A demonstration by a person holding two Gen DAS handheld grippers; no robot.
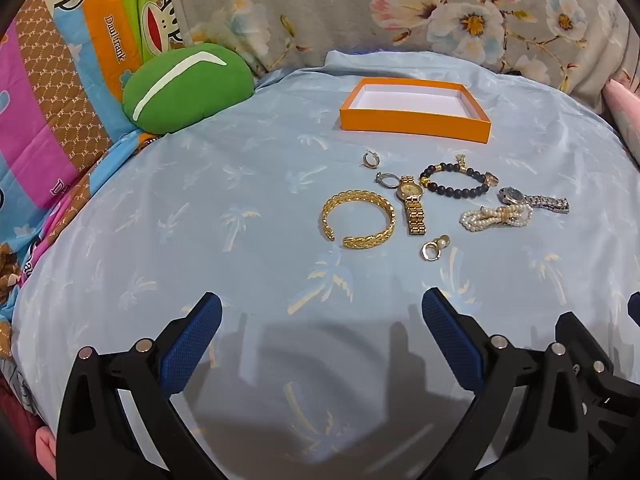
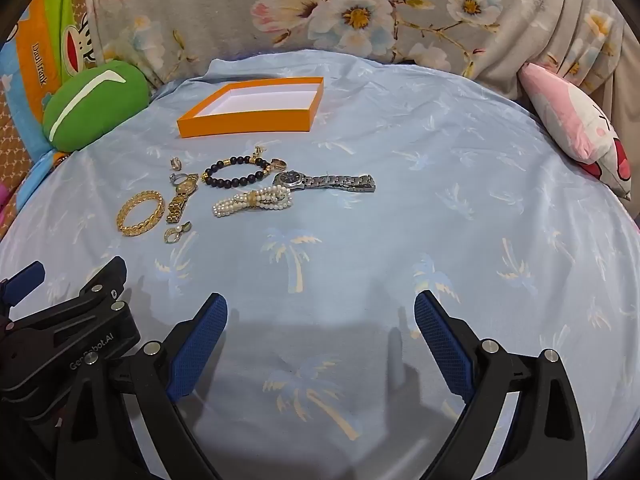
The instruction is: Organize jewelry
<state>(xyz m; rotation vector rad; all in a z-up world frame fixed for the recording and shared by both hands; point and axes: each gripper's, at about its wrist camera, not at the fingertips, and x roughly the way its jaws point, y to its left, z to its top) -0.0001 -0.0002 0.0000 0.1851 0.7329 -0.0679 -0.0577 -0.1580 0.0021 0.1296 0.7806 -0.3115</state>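
From the left wrist, my left claw (image 1: 320, 308) stood wide and empty above the blue bed sheet (image 1: 200, 240). The jewelry lay in a loose cluster at about one o'clock from it. Nearest was the gold cuff bangle (image 1: 357, 220), with the gold watch (image 1: 412, 208) just beside it on its right and a small pearl earring (image 1: 434, 249) closer to me. Beyond these were the dark bead bracelet (image 1: 454, 178), the pearl strand (image 1: 496, 216) and the silver watch (image 1: 534, 199). The orange box (image 1: 414, 120) sat empty at twelve o'clock, behind them all.

From the right wrist, my right claw (image 2: 320, 308) was equally wide and held nothing. The cluster lay at about eleven o'clock, the box (image 2: 244, 122) behind it.

I judged the bangle stiff and slick, best pinched across its band near the open gap. The watches looked heavier, with limp link straps, so the case was the place to grip. The pearl strand would sag, and the earring was tiny and might sink into the soft sheet.
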